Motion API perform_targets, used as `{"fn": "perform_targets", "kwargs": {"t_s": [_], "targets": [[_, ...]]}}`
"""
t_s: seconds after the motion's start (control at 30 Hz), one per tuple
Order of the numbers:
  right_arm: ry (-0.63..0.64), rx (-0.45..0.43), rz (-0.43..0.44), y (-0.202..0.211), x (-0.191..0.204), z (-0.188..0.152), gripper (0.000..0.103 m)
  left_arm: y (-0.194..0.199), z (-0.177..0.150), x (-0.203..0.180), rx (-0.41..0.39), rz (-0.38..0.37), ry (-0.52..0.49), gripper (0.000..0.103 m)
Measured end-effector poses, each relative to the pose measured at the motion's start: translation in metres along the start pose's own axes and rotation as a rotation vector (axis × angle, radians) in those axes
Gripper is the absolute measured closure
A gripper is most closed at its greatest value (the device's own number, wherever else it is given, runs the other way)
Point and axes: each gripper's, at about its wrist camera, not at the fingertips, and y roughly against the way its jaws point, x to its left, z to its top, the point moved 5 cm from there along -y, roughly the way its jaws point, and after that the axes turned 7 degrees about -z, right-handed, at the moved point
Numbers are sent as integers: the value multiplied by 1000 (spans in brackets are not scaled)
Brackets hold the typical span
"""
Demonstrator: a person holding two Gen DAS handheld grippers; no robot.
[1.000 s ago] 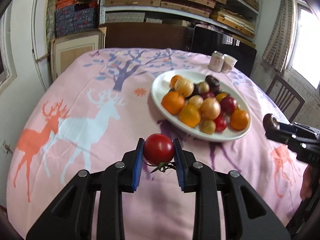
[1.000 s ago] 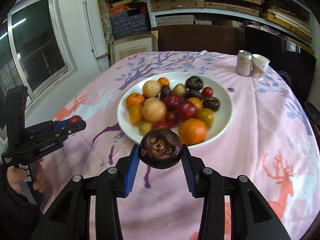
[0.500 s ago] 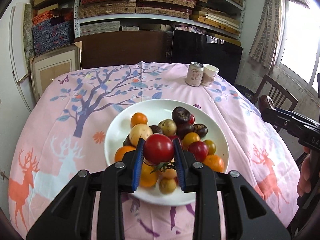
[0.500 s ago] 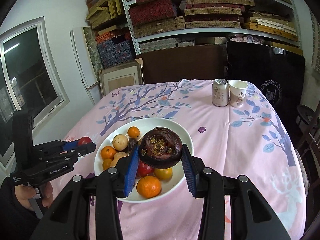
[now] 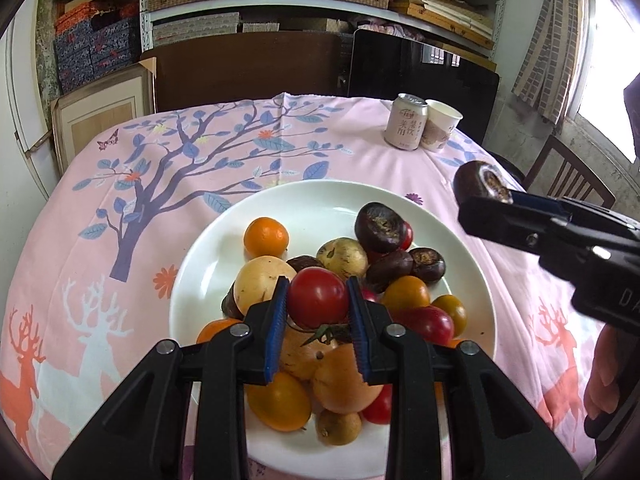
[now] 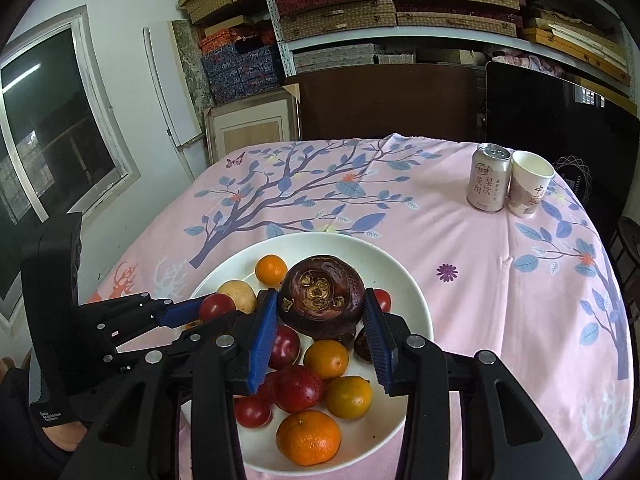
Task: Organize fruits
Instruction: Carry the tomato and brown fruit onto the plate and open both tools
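Note:
A white plate [image 5: 328,200] [image 6: 416,304] piled with oranges, red tomatoes, pale round fruits and dark purple fruits sits on the pink tablecloth. My left gripper [image 5: 318,312] is shut on a red tomato [image 5: 318,298] with a green stem, held above the pile on the plate. My right gripper [image 6: 320,320] is shut on a dark purple round fruit [image 6: 322,294], over the plate's middle. In the left wrist view the right gripper [image 5: 486,196] with its dark fruit [image 5: 478,182] hangs at the plate's right edge. In the right wrist view the left gripper [image 6: 208,310] with its tomato [image 6: 216,306] shows at the plate's left.
A drink can [image 5: 406,126] [image 6: 488,178] and a paper cup [image 5: 440,124] [image 6: 530,188] stand at the table's far right. A dark chair back, a black screen and shelves of boxes lie behind the table. A wooden chair [image 5: 568,176] stands at the right.
Both grippers have moved forward with their fruits, from the table's near edge to above the plate. The plate now fills the lower middle of both views.

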Motion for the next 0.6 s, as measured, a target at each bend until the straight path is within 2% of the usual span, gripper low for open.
{"fn": "perform_targets", "kwargs": {"t_s": [0.1, 0.17, 0.23, 0.27, 0.3, 0.33, 0.53, 0.6], "targets": [[-3, 26, -4, -18, 3, -2, 60, -5, 2, 3, -7, 10, -2, 74], [-7, 53, -8, -31, 4, -6, 60, -7, 3, 3, -8, 7, -3, 69], [-22, 83, -3, -43, 3, -12, 57, -6, 3, 1, -9, 9, -6, 48], [-32, 84, 0, -45, 1, -13, 47, -4, 3, -1, -16, 17, -11, 38], [-38, 79, -11, -45, -1, -14, 43, -1, 2, 0, -21, 38, -8, 25], [-47, 66, -9, -42, -3, -14, 41, 2, 2, 1, -33, 34, -4, 22], [-82, 45, 10, -21, -13, -19, 41, 22, -4, 11, -46, 34, 23, 21], [-115, 40, 20, -11, -19, -23, 36, 29, -10, 14, -47, 45, 26, 18]]}}
